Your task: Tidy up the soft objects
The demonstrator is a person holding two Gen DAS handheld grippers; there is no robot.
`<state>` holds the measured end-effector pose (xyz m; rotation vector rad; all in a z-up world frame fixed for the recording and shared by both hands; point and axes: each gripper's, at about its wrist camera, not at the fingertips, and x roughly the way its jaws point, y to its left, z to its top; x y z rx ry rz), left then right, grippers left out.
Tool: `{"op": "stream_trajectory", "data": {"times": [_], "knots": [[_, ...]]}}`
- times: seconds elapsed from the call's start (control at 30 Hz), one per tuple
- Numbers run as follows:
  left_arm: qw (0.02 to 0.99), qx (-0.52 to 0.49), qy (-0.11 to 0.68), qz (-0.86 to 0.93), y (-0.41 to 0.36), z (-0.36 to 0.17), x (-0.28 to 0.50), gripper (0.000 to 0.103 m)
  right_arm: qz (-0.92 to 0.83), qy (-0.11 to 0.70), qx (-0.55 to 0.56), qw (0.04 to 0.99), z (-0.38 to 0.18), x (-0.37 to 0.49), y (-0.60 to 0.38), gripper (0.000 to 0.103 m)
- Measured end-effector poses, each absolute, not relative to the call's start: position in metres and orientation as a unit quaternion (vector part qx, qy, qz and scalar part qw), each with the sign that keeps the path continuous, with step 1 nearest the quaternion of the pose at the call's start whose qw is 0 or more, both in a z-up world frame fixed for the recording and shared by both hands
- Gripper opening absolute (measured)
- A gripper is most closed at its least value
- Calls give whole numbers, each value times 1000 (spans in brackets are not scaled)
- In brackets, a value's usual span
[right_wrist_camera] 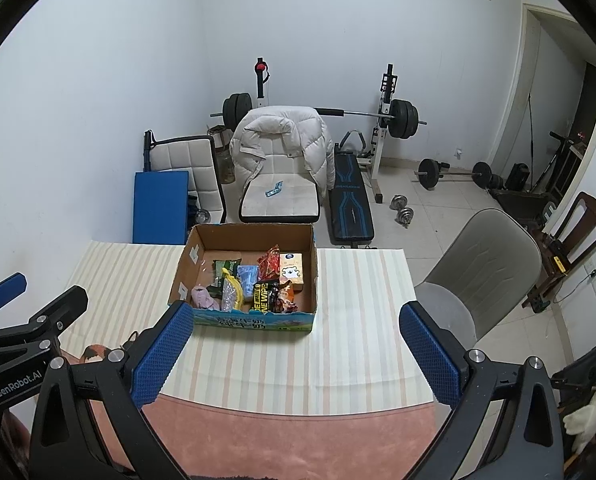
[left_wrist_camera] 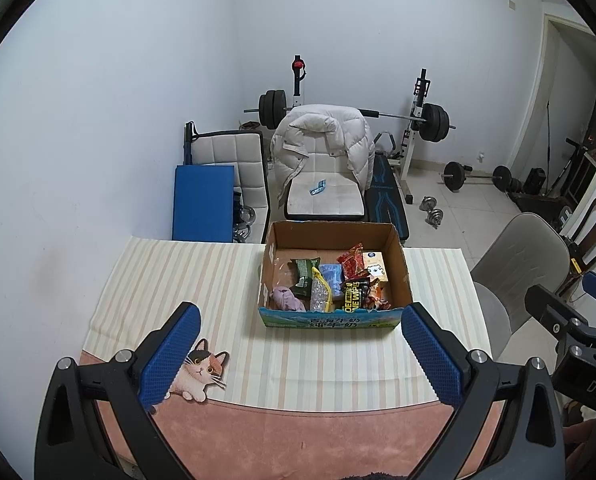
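1. We see a cardboard box [left_wrist_camera: 335, 276] standing on the striped tablecloth [left_wrist_camera: 177, 280], toward 12 o'clock from our left gripper [left_wrist_camera: 300, 350], its top open and its blue printed front wall facing us.
2. Inside the box the soft objects lie bunched against the near wall: a pink plush item [left_wrist_camera: 285, 298] at 7 o'clock of the box floor, a green packet [left_wrist_camera: 305, 276] just behind it, and a clear bag with yellow trim [left_wrist_camera: 320, 292] beside those.
3. Toward the middle we find a blue pouch [left_wrist_camera: 332, 274] and a black snack bag [left_wrist_camera: 354, 295]; a red packet [left_wrist_camera: 352, 261] and a cream carton with a bear print [left_wrist_camera: 376, 269] sit at 2 o'clock.
4. The far left part of the box floor shows bare cardboard.
5. Our left gripper is released, jaws spread wide, gripping nothing, hovering over the near table edge beside a cat figure [left_wrist_camera: 201, 368].
6. Our right gripper [right_wrist_camera: 293, 354] is likewise released and empty, with the box [right_wrist_camera: 253, 240] at 11 o'clock from it.
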<state>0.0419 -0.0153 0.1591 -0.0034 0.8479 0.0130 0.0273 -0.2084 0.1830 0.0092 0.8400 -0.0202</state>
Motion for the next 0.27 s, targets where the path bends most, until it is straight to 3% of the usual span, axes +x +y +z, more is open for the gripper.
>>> {"op": "stream_trajectory", "data": {"times": [0.27], "knots": [[915,-8,404,6,-14,161,38,103,-14,405,5,914,186,25,-204,103]]}}
